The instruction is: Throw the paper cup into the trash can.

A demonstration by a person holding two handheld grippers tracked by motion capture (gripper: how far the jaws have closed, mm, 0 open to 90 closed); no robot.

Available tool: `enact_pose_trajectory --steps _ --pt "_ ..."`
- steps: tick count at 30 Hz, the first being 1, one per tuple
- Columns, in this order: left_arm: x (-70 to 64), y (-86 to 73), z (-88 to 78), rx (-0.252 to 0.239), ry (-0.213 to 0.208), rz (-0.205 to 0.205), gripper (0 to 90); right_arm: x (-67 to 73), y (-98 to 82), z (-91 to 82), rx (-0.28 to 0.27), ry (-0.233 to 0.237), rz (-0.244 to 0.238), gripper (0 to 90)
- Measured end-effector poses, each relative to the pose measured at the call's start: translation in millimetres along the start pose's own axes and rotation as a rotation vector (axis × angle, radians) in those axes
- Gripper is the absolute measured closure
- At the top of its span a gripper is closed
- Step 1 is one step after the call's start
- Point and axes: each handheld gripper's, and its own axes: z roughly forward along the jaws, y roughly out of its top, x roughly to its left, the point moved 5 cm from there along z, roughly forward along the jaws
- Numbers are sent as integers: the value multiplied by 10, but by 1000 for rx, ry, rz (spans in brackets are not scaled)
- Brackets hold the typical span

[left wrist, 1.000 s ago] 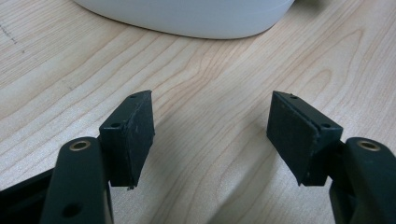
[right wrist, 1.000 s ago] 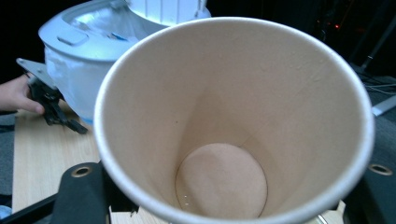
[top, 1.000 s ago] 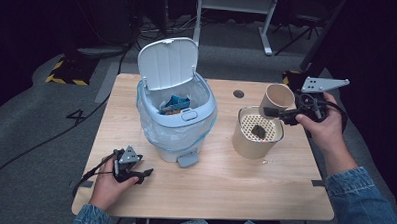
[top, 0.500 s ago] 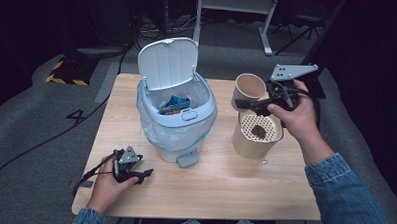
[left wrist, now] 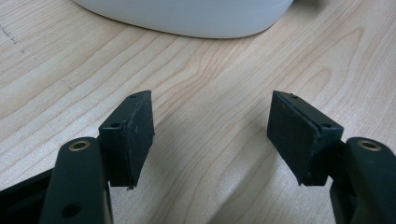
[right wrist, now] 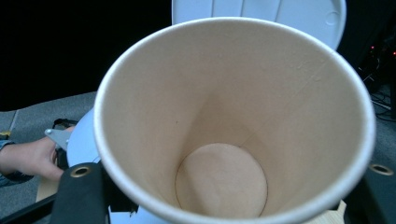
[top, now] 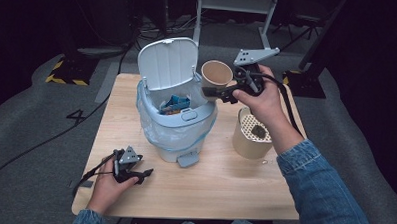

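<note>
Paper cup (top: 217, 74) sits between the jaws of the right hand-held gripper (top: 218, 91), up in the air and tipped so its open mouth faces the person. It hangs just beside the raised lid (top: 167, 64) of the white bin (top: 178, 122), over the bin's right edge. In the right gripper view the cup (right wrist: 233, 121) is bare inside, and the jaws clamp its sides.

Inside the bin, which has a clear bag around it, lies something blue (top: 174, 103). The bin stands in the middle of the wooden worktop (top: 224, 183). To its right stands a tan holder (top: 250, 136) with a top full of small holes and a dark bit on it.

The left hand-held gripper (top: 134, 172) rests low on the worktop near the front left corner, well apart from the bin. In the left gripper view its jaws stand wide with only wood (left wrist: 210, 93) between them, and the bin's white base (left wrist: 187, 16) is ahead.
</note>
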Motion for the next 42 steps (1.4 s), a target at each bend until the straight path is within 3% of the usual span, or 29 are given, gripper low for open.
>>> enact_pose_trajectory --steps 14,23,26,28,29,30,35,39,42 --pt "6 14 13 -3 3 -6 322 -25 47 381 44 3 -5 285" --pt "19 26 22 -3 7 -2 322 7 -16 639 129 -23 -36 279" --pt "21 28 23 -1 5 0 322 12 -29 676 135 -20 -31 276" --pt "20 29 25 -1 5 -1 322 1 -58 703 157 -9 -34 233" --pt "21 29 25 -1 5 0 322 -10 -74 717 171 -14 -42 157" --pt "21 30 25 0 5 0 322 -19 -84 726 178 -32 -54 137" --pt "23 33 28 0 6 -1 322 25 -65 722 147 -6 -122 165" --pt "21 32 29 -1 6 -3 322 41 34 663 50 -39 -135 199" --pt "18 32 30 -2 4 -5 322 40 70 592 28 -54 -134 196"
